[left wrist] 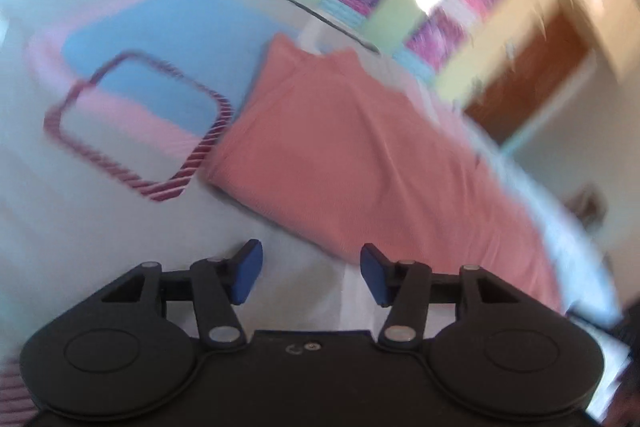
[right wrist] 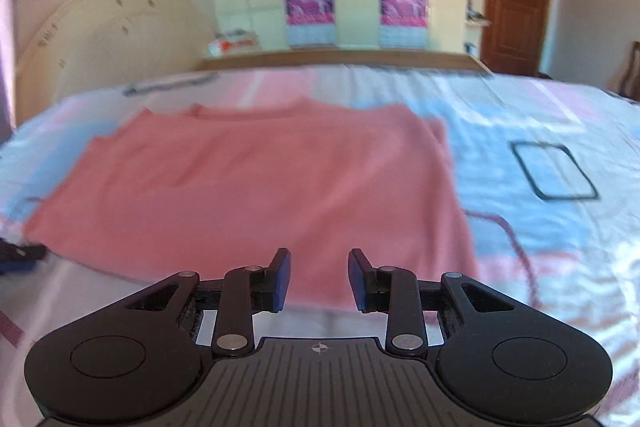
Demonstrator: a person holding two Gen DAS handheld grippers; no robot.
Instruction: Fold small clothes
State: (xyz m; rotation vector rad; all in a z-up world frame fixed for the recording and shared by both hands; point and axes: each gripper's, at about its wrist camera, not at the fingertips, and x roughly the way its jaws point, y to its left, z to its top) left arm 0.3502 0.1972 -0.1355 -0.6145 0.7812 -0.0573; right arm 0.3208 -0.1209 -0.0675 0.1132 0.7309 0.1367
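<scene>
Pink cloth is what matters here: the shirt [left wrist: 340,147] lies flat on the bed [left wrist: 80,207], and from the left wrist it runs slantwise, its near edge just ahead of the left gripper [left wrist: 312,273]. That gripper's jaws stand apart with nothing between them; only bedsheet shows in the gap. The whole view is smeared, so I can't tell how close the blue pads [left wrist: 250,273] are to the fabric. The risk I'd name on this side is a bite that lands on the sheet beside the hem, or takes the sheet along with it, since both are soft and lie flush.

From the right wrist, the shirt [right wrist: 256,187] spreads across the middle of the bed [right wrist: 560,267], collar toward the far edge and hem toward the near edge. It looks partly folded, with one side doubled over, though blur leaves me unsure. The right gripper [right wrist: 318,279] hangs over the hem, jaws partly open and empty. Something dark sits at the left edge of the bed; I can't make it out. If this gripper pinches only the top layer, the fold could drag open or go crooked. Two grips at uneven points along the hem would skew it too.
</scene>
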